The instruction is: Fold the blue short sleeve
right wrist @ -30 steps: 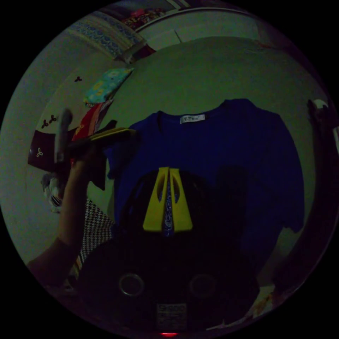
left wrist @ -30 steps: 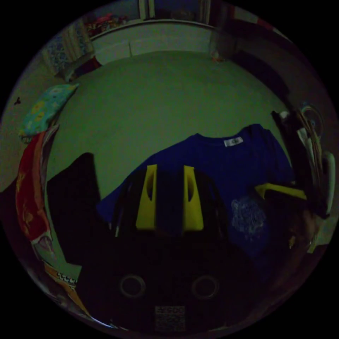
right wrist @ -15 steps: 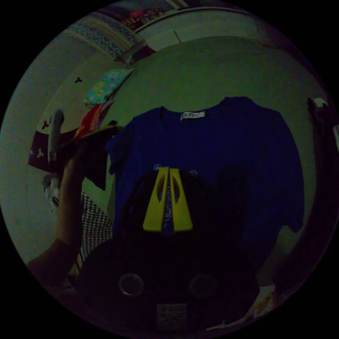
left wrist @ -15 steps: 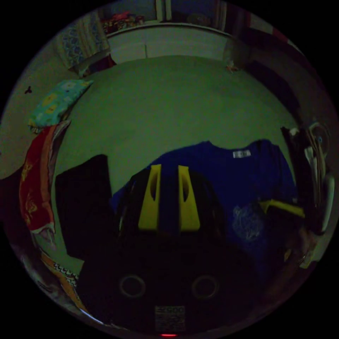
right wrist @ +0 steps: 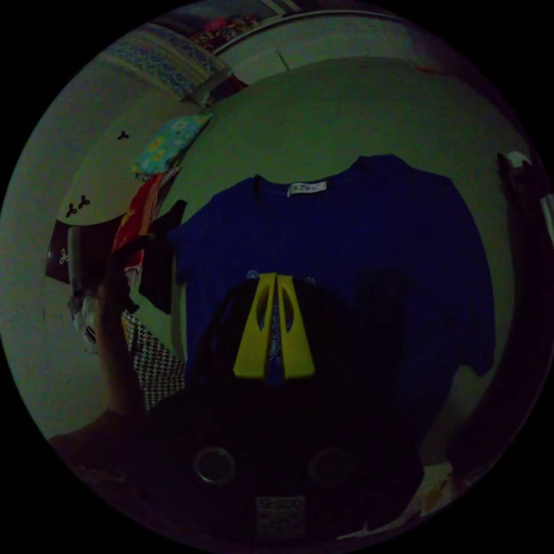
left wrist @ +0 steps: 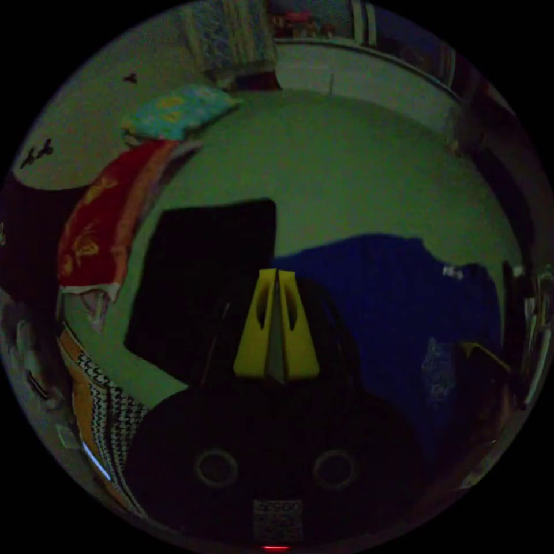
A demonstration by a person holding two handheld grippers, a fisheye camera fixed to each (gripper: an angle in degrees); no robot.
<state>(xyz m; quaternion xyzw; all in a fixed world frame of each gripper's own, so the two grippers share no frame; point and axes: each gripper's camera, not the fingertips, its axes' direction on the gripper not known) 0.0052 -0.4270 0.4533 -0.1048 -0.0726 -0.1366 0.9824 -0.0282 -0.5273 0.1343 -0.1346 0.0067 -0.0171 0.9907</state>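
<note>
In the left gripper view, a red cloth (left wrist: 95, 231) is lying at left, a black garment (left wrist: 202, 283) just beside the blue short sleeve (left wrist: 381, 300) on the green bed (left wrist: 346, 173). The left hand-held gripper (left wrist: 276, 288) is showing jaws together, gripping nothing visible. In the right gripper view, the right hand-held gripper (right wrist: 274, 288) is pinching shirt fabric (dim light).
</note>
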